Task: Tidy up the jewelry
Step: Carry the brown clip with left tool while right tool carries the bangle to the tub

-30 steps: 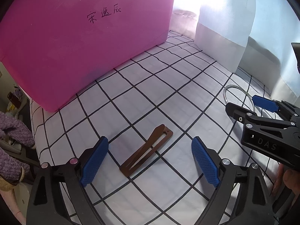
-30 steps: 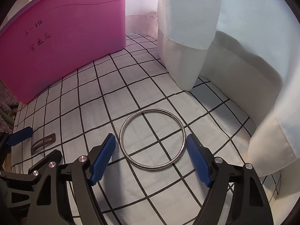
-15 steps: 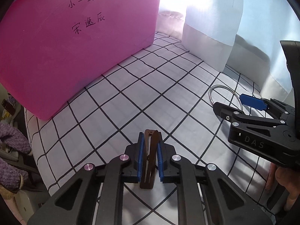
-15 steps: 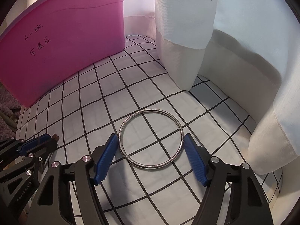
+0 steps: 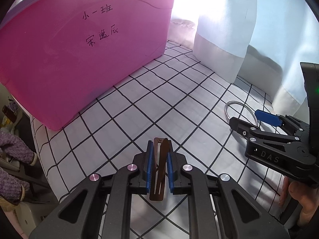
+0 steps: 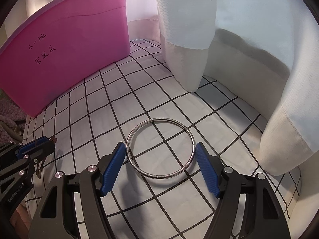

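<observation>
My left gripper (image 5: 159,159) is shut on a brown hair clip (image 5: 159,171), which stands up between the blue pads, lifted off the checked cloth. It also shows at the left of the right wrist view (image 6: 42,142). My right gripper (image 6: 160,163) is open, with its blue fingers on either side of a silver bangle (image 6: 160,147) that lies flat on the cloth. The bangle (image 5: 239,110) and the right gripper (image 5: 257,121) show at the right of the left wrist view.
A big pink plastic tub (image 5: 79,59) with handwritten characters stands at the back left, also in the right wrist view (image 6: 59,55). White curtains (image 6: 219,39) hang at the back and right. The black-and-white checked cloth (image 6: 139,99) covers the surface. Purple knitwear (image 5: 12,159) lies off the left edge.
My left gripper closed on the brown hair clip and has lifted it off the cloth. My right gripper has moved closer around the bangle, still open.
</observation>
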`<state>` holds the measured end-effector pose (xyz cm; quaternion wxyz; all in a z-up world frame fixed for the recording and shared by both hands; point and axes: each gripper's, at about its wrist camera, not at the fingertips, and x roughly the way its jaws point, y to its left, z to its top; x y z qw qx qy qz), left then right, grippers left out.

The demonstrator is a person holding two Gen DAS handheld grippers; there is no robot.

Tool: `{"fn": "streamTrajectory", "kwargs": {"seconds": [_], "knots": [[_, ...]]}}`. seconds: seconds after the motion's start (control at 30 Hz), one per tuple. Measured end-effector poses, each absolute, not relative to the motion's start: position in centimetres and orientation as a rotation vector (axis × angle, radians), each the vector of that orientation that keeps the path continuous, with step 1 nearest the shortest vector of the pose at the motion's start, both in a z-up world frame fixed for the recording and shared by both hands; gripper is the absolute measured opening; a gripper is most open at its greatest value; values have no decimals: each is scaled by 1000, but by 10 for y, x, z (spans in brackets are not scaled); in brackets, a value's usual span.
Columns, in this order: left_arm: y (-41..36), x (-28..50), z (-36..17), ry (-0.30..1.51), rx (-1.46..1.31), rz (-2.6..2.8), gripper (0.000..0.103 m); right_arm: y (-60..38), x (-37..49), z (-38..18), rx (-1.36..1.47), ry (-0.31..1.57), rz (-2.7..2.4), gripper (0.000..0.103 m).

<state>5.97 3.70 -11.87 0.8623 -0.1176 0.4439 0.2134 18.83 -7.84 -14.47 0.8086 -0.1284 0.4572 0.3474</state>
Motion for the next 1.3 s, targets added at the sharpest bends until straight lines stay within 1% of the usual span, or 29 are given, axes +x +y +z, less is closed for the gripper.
{"fn": "streamTrajectory", "kwargs": {"seconds": [0.47, 0.73, 0.9, 1.07, 1.3], "knots": [[17, 49, -103, 899, -231, 427, 13, -102, 171, -119, -260, 938, 749, 69], [-1, 35, -78, 850, -223, 436, 13, -121, 157, -84, -254, 879, 770, 69], [-11, 25, -50, 800, -213, 460, 13, -132, 150, -56, -246, 826, 800, 69], [-8, 13, -9, 730, -207, 481, 13, -130, 145, -17, -235, 753, 838, 69], [25, 5, 50, 626, -168, 463, 13, -102, 148, 30, -173, 669, 834, 69]]}}
